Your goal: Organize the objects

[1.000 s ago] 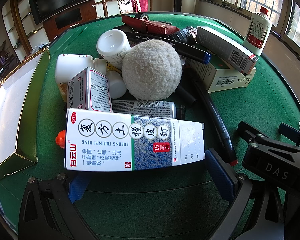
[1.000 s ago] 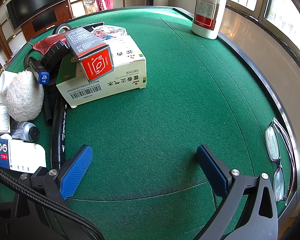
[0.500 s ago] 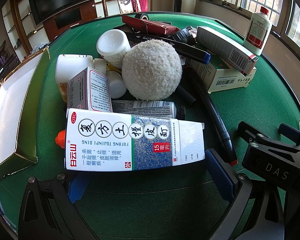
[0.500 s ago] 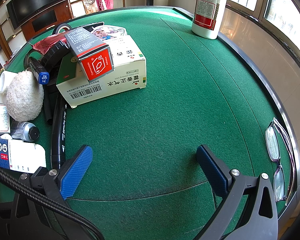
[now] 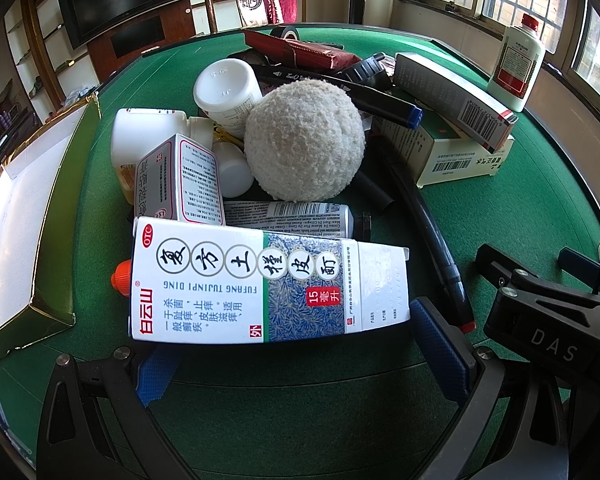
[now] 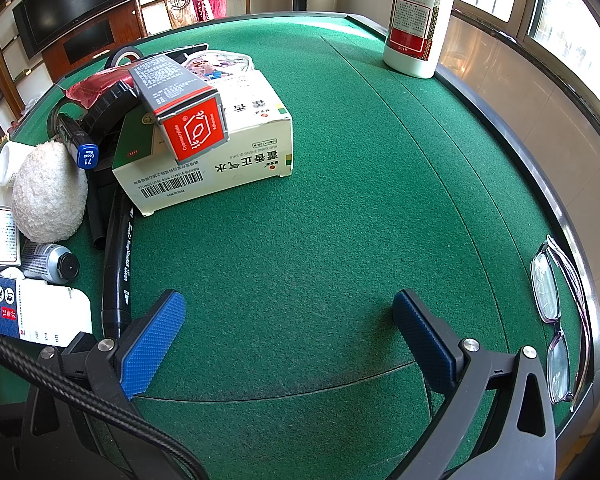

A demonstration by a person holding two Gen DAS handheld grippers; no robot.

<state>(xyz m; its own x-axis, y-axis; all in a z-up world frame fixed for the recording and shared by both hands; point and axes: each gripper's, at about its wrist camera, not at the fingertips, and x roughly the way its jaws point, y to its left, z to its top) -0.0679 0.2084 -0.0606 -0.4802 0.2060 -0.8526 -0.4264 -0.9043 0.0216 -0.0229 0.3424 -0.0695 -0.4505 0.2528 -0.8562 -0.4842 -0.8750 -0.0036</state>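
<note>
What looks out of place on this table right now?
The eyeglasses lie alone at the table's right edge against the rim, far from the pile. In the pile, the grey carton with the red end sits tilted across the cream box, overhanging it.

The counter [image 6: 340, 220] is covered in deep green felt with a dark rim. On it, the medicine box [image 5: 260, 280] is white with black ringed characters, blue lettering, a blue-and-white leaf-patterned panel and a small red label; an orange cap [image 5: 121, 283] shows at its nine o'clock end. At twelve o'clock from it sits a cream, nubbly ball [image 5: 304, 140]. The jar [image 5: 226, 90] behind is plain white. The long carton [image 6: 180, 104] is grey with a red end face bearing a white emblem. The marker [image 6: 78, 140] is black with a blue cap. The bottle [image 6: 414, 20] is white with a red band. Both tongs' pads [image 6: 152, 340] are textured blue on black frames.
</note>
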